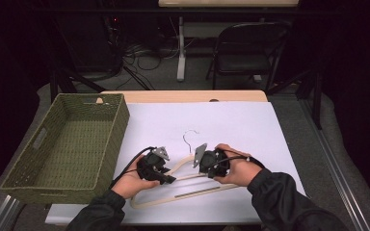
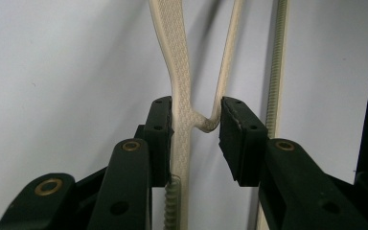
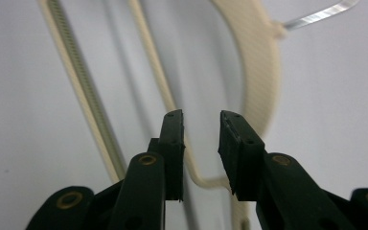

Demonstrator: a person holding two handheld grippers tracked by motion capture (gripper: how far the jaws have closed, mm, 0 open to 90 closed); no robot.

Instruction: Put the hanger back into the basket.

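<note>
A cream plastic hanger (image 1: 183, 190) with a metal hook (image 1: 189, 137) is laid flat on the white sheet (image 1: 250, 125) covering the table, and is taken here as the landmark. Its hook is pointed away from the person, toward the far edge of the sheet. The left gripper (image 1: 160, 174) is held at the hanger's left shoulder; in the left gripper view its jaws are seen closed in on the hanger (image 2: 179, 72), with the textured shoulder strip pressed against one pad and a thin curved inner bar touching the other, so that both parts are pinched between them. The right gripper (image 1: 207, 166) is held at the hanger's right shoulder, just beside the hook's base; in the right gripper view its jaws are set apart with a clear gap, a thin inner bar of the hanger (image 3: 261, 72) is seen passing behind and below them, and whether it is touched cannot be told. The ridged lower bar (image 3: 84, 96) is seen off to one side of those jaws. A woven green basket (image 1: 48, 185) is placed well to the left of the hanger, partly off the sheet. A folding chair (image 1: 250, 48) is stood beyond the table, far behind the hanger.
</note>
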